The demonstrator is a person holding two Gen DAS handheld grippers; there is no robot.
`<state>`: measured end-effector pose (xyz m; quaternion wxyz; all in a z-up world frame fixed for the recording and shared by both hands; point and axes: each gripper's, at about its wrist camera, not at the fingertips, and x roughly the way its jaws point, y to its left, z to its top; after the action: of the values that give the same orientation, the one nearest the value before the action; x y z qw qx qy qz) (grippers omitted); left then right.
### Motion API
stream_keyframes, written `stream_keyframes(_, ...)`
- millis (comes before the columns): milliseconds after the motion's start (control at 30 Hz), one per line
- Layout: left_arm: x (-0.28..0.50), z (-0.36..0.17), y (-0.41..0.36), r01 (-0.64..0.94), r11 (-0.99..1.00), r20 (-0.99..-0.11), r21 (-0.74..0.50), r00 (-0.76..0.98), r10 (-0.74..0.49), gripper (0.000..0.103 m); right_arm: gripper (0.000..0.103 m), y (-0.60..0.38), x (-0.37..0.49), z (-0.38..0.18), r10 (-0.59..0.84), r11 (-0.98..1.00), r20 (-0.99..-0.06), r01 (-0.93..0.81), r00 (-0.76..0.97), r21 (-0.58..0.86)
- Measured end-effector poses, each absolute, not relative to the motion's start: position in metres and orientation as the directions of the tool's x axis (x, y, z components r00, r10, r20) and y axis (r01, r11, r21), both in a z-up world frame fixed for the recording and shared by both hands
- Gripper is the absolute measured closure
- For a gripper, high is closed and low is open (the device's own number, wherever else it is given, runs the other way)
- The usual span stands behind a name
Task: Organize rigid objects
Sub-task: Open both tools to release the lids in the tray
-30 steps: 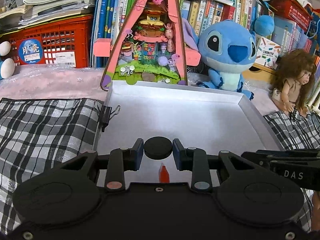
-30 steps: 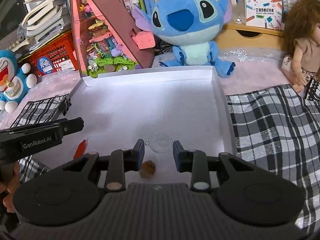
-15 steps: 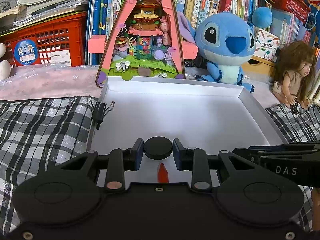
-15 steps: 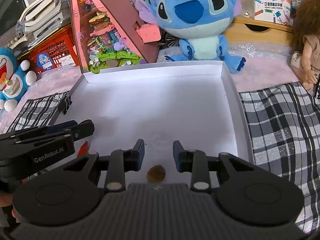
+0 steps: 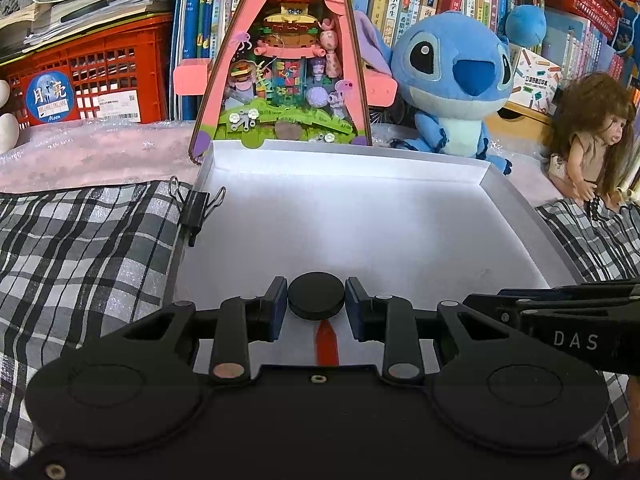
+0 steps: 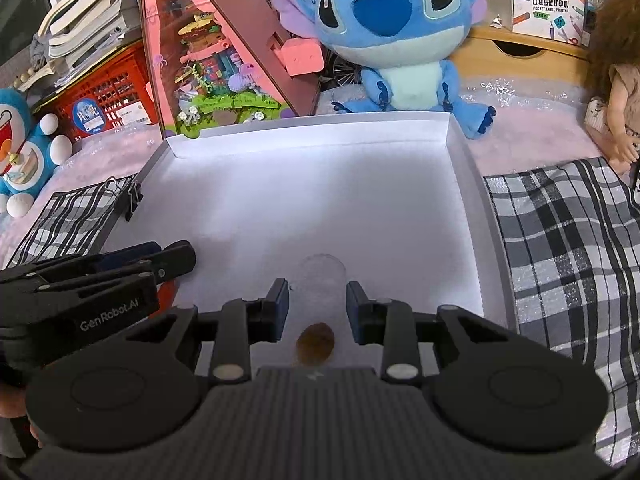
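Left tongs (image 5: 316,304) level, gripping black disc (image 5: 316,300) | right tongs (image 6: 317,306) apart around clear cup (image 6: 323,280) | right view alone shows brown lump (image 6: 315,344)

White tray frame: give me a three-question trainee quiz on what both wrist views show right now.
1. True or false: the black disc sits between the left gripper jaws.
2. What clips onto the white tray on its left rim?
A. a clothes peg
B. a black binder clip
C. a rubber band
3. Fill in: the clear round lid lies ahead of the ____ gripper.

Key: 1 true; 2 B; 3 right.
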<state>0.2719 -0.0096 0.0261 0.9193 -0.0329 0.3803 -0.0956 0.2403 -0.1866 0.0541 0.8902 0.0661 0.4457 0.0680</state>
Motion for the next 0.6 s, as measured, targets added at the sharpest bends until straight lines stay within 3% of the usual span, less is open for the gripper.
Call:
stream_keyframes(267, 0.272, 0.026, -0.010, 0.151, 0.980, -0.694, -0.133, 0.691, -0.201, 0.074, 0.068, -0.187, 0.240, 0.054, 0.178, 0.982, -0.784, -0.059, 0.594, 0.178)
stream_keyframes(333, 0.271, 0.027, -0.010, 0.147, 0.980, -0.691, -0.136, 0.695, -0.200, 0.072, 0.064, -0.187, 0.239, 0.054, 0.182, 0.981, -0.783, -0.060, 0.594, 0.183)
stream_keyframes(400, 0.269, 0.030, -0.010, 0.150, 0.979, -0.685, -0.140, 0.699, -0.205, 0.060, 0.064, -0.187, 0.238, 0.055, 0.186, 0.980, -0.778, -0.060, 0.599, 0.188)
stream_keyframes(467, 0.265, 0.035, -0.010, 0.155, 0.978, -0.677, -0.138, 0.706, -0.208, 0.056, 0.060, -0.188, 0.236, 0.058, 0.188, 0.980, -0.773, -0.062, 0.606, 0.189)
stream_keyframes(533, 0.260, 0.040, -0.010, 0.161, 0.978, -0.670, -0.133, 0.713, -0.209, 0.053, 0.049, -0.190, 0.233, 0.061, 0.189, 0.980, -0.765, -0.065, 0.616, 0.191)
stream_keyframes(600, 0.254, 0.045, -0.010, 0.168, 0.978, -0.660, -0.127, 0.721, -0.210, 0.046, 0.049, -0.193, 0.228, 0.065, 0.193, 0.979, -0.755, -0.068, 0.627, 0.194)
